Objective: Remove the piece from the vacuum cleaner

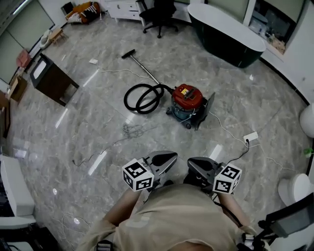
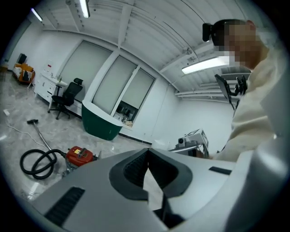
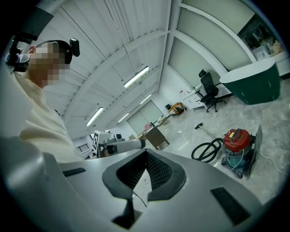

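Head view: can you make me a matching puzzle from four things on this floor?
1 red-lidded canister vacuum cleaner
2 black vacuum hose
3 dark green tub-shaped counter
4 black swivel office chair

A upper right of the picture
B coiled in a loop
C beside the white drawer unit
D mid-floor, right of the hose

Pairs: 1-D, 2-B, 3-A, 4-C

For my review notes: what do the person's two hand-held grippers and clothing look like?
The left hand-held gripper and right hand-held gripper match: smooth grey shells, dark ribbed pads at the jaws, and a white cube with black square markers on each. The person wears a beige top. No cables show on the grippers.
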Tool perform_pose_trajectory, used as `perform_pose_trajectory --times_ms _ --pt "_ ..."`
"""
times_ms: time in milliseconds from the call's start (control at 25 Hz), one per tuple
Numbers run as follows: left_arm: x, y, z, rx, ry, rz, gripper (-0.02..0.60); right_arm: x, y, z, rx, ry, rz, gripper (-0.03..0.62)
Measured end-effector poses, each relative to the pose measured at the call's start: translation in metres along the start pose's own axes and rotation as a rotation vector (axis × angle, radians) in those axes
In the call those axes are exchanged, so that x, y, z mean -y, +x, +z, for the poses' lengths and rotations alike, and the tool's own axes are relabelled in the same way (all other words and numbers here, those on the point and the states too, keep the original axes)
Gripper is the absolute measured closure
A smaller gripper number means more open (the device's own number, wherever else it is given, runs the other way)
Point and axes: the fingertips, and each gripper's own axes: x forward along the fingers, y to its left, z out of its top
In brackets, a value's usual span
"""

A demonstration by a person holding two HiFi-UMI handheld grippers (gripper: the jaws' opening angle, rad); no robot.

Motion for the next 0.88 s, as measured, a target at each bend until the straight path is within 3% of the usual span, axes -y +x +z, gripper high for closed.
perform_pose_trajectory --times_ms 200,600,880 --pt "0.001 0.039 0.013 -0.029 -0.018 -0.062 0.578 0.023 -0.013 0.007 0.006 0.020 -0.016 0.592" --pt "-0.011 0.107 0.023 -0.117 0.009 -0.023 0.578 0.081 -0.036 0.039 0.003 0.060 0.008 0.592" --pt "-0.024 0.134 0.022 -0.139 0.001 0.048 0.578 0.109 -0.045 0.048 -0.037 0.075 0.063 0.592"
